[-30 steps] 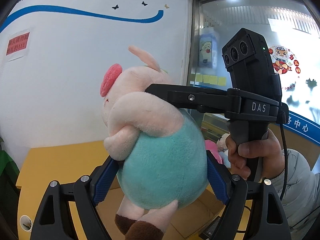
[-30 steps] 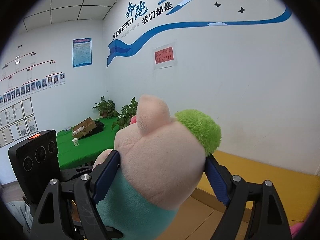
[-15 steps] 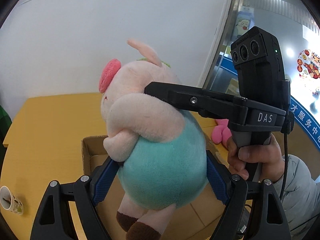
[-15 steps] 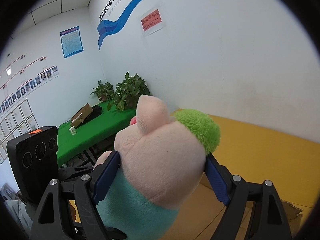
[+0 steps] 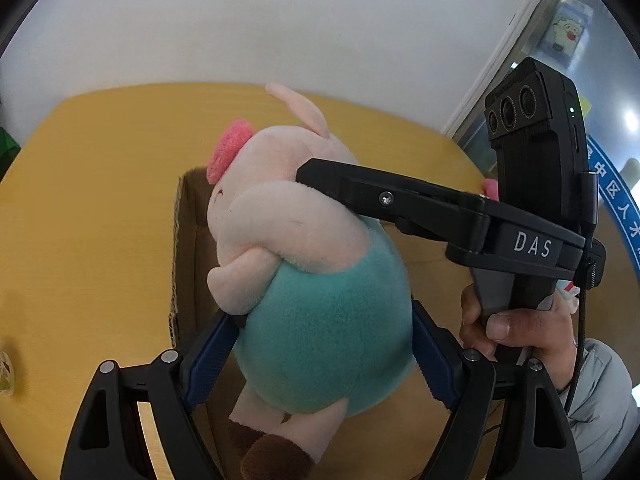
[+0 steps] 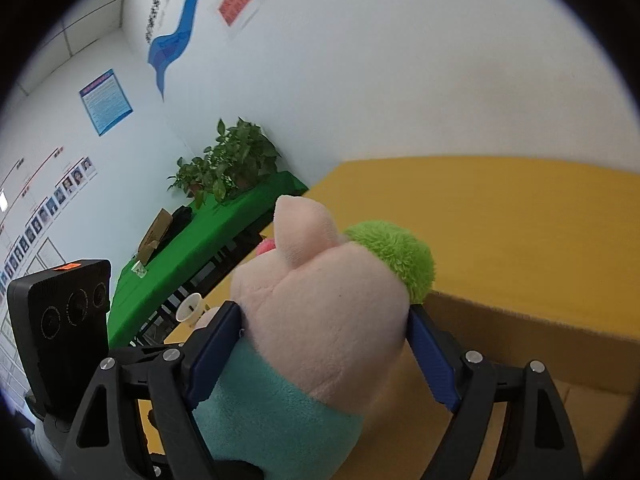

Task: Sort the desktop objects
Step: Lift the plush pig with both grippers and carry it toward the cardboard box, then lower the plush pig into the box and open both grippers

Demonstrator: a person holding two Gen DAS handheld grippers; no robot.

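Note:
A plush pig (image 5: pixel 320 320) with a pink head, teal belly and brown feet hangs above an open cardboard box (image 5: pixel 188 240). My left gripper (image 5: pixel 322 344) is shut on its teal belly, both blue pads pressed into the plush. In the right wrist view the pig (image 6: pixel 320 312) shows the back of its head and a green tuft. My right gripper (image 6: pixel 322 328) is shut on the head, and one of its black fingers (image 5: pixel 400 200) crosses the pig's neck in the left wrist view. A hand (image 5: pixel 504 328) holds that gripper's handle.
The box (image 6: pixel 520 328) stands on a yellow table (image 5: pixel 100 200) against a white wall. A paper cup (image 6: pixel 190 306) sits near the table's left edge. A pink plush (image 5: pixel 490 188) lies beyond the box. A green table (image 6: pixel 200 240) with plants stands further off.
Both grippers have come down with the pig held between them and tilted downward. The yellow table and the box now fill the view below the pig. Both grips are unchanged.

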